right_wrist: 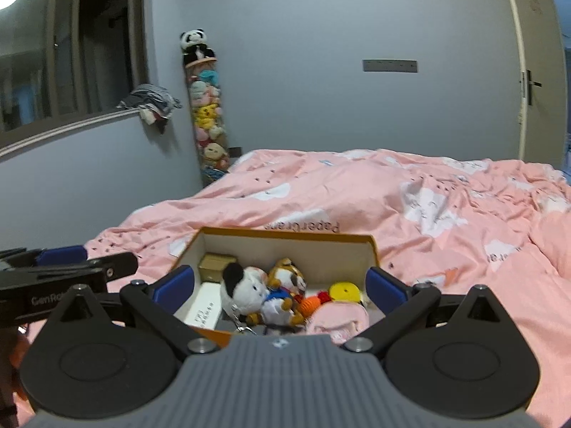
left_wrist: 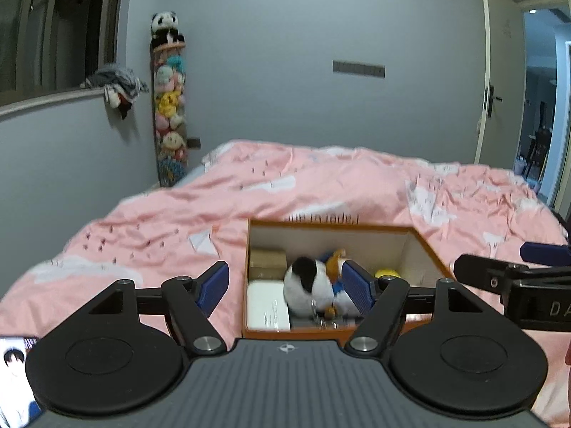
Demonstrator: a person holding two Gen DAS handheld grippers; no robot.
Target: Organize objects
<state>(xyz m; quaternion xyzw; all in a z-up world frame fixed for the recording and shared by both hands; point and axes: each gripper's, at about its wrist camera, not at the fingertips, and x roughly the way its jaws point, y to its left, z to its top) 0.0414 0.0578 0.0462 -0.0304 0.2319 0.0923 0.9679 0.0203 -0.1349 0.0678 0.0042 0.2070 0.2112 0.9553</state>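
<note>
Both tools are wide open, nothing between the pads, nothing held. No earlier view to compare.

Left tool (left_wrist: 287,283) hangs over the near edge of the box (left_wrist: 426,249), pads spread to either side of the black-and-white plush (left_wrist: 307,285); no contact visible. Right tool (right_wrist: 280,285) sits just beside it, also aimed at the box, pads apart over the near edge of the box, clear of the contents.

The box is orange outside, white inside, open at the top, lying on the pink bed cover (right_wrist: 357,192).

Inside the box:
- black-and-white plush roughly in the middle
- orange-and-white plush in a blue top (right_wrist: 285,296) touching it on the right
- small brown carton (right_wrist: 216,267) in the far left corner
- white flat pack (right_wrist: 205,312) along the left wall, near side of the carton
- yellow round thing (right_wrist: 344,290) toward the right wall
- small orange knitted piece (right_wrist: 308,305) between the plushes and the yellow round thing
- pink pouch (right_wrist: 337,321) in the near right corner

A metal clip or chain lies at the near edge; too blurred to tell what it belongs to.

Beyond the box: grey wall, tall column of stuffed toys (right_wrist: 208,117) in the corner, panda on top.
</note>
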